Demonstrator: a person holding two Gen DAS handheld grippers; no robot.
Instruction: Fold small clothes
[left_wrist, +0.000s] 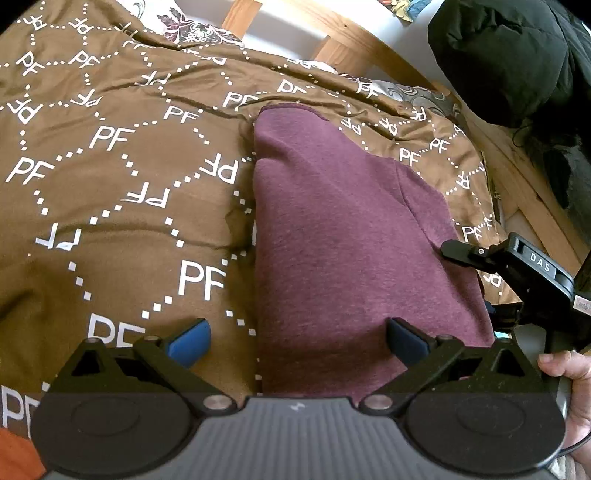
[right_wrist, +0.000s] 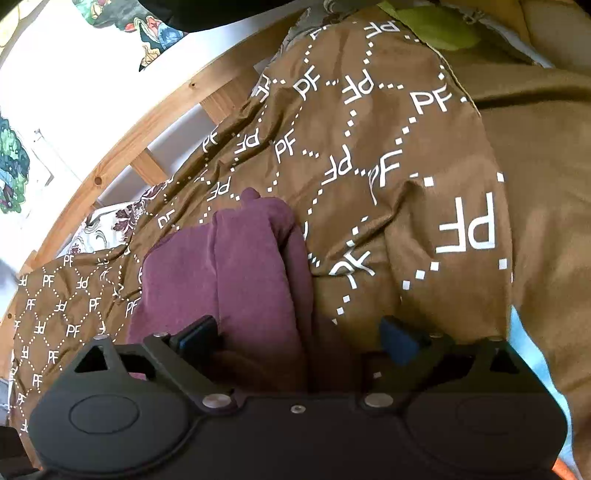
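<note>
A maroon garment (left_wrist: 343, 236) lies folded into a long strip on a brown bedspread (left_wrist: 110, 177) printed with white "PF" letters. My left gripper (left_wrist: 297, 343) hovers open over the garment's near end, its right blue pad above the cloth and its left pad over the bedspread. In the right wrist view the same garment (right_wrist: 236, 266) shows stacked folds along its right edge. My right gripper (right_wrist: 299, 336) is open at that edge, the left pad over the maroon cloth and the right pad over the bedspread (right_wrist: 406, 206). Nothing is gripped. The right gripper (left_wrist: 517, 266) also shows beside the garment's right side.
A wooden bed frame (left_wrist: 343, 37) runs along the far side, with a floral pillow (left_wrist: 192, 29) against it. A black bundle (left_wrist: 509, 59) sits at the upper right. A person's hand (left_wrist: 565, 369) holds the right gripper. A green cloth (right_wrist: 439, 29) lies past the bedspread.
</note>
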